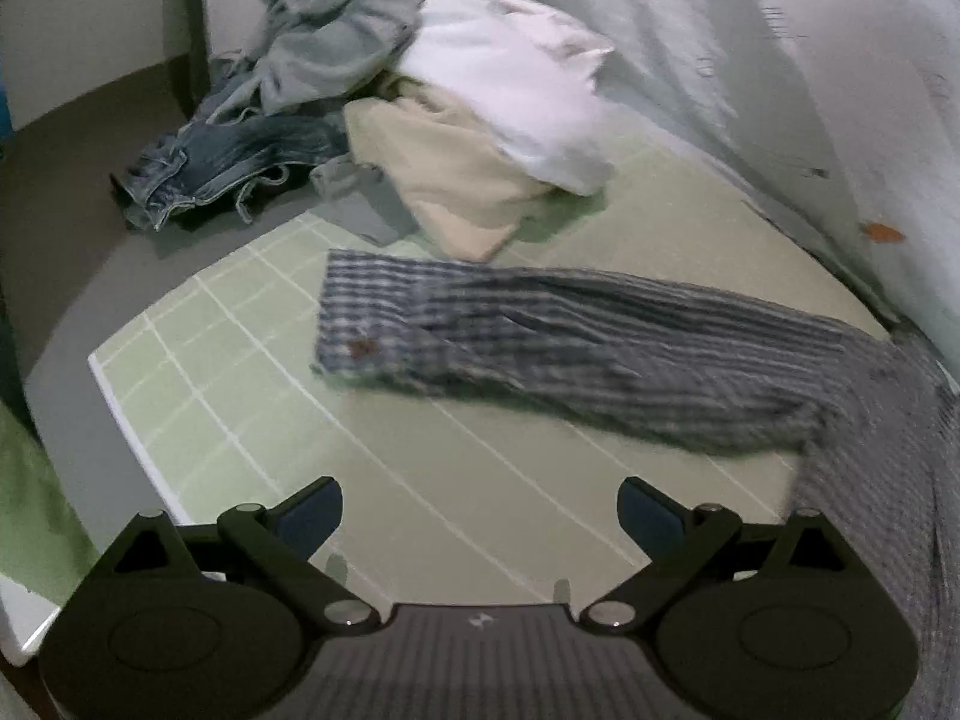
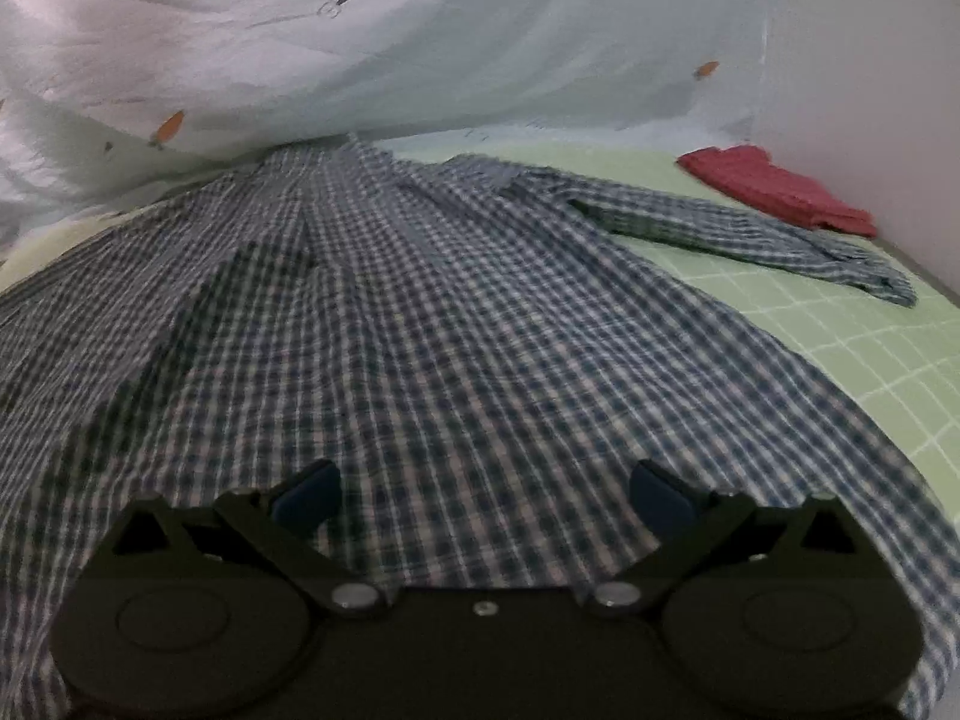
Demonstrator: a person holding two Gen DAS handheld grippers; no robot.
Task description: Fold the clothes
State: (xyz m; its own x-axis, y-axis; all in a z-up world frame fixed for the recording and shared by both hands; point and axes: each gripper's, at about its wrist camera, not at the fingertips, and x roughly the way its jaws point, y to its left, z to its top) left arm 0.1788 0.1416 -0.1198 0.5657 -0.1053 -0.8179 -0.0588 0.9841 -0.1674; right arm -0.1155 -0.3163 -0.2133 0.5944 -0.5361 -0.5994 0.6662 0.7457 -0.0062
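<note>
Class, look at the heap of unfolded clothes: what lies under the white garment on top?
Under the white garment a cream one shows, with a grey-green piece and blue jeans to its left. How far each reaches beneath is covered.

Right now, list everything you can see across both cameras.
checked shirt: one, blue and white, spread on the mat, sleeves out to both sides
jeans: one, blue denim, in the pile at the mat's far corner
grey garment: one, top of pile
white garment: one, in pile
cream garment: one, in pile
red cloth: one, folded, by the wall
mat: one, green, gridded
bedsheet: pale, behind
left hand-held gripper: open
right hand-held gripper: open
</note>
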